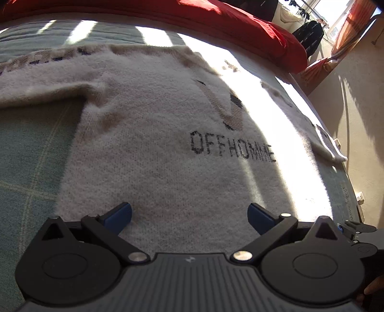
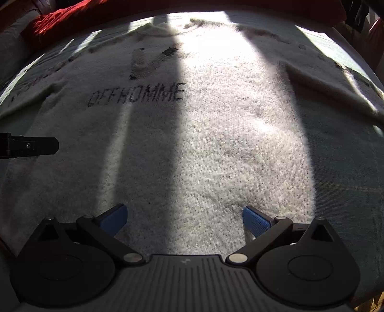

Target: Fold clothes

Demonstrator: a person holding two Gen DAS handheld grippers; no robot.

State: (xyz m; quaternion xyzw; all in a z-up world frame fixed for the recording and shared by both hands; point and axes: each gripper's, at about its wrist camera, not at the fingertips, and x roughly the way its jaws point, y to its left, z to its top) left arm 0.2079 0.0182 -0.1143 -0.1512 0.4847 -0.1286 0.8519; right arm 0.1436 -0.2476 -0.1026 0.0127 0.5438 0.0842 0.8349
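Observation:
A fuzzy white sweater (image 1: 156, 153) with dark "OFFHOMME" lettering lies spread flat, front up, on a pale green checked bed cover (image 1: 31, 153). Its sleeves reach out to both sides. My left gripper (image 1: 189, 216) hovers open over the sweater's lower hem area, blue pads wide apart, nothing between them. In the right wrist view the same sweater (image 2: 204, 144) fills the frame, and my right gripper (image 2: 184, 217) is open above its lower part, right of centre. A black part of the left gripper (image 2: 28, 145) shows at the left edge.
A red blanket (image 1: 240, 21) lies bunched along the far side of the bed. Right of the bed are a beige wall (image 1: 355, 124), orange curtains (image 1: 355, 26) and dark clothes hanging by a window. Strong sunlight bands cross the sweater. The bed cover (image 2: 348, 156) shows right of the sweater.

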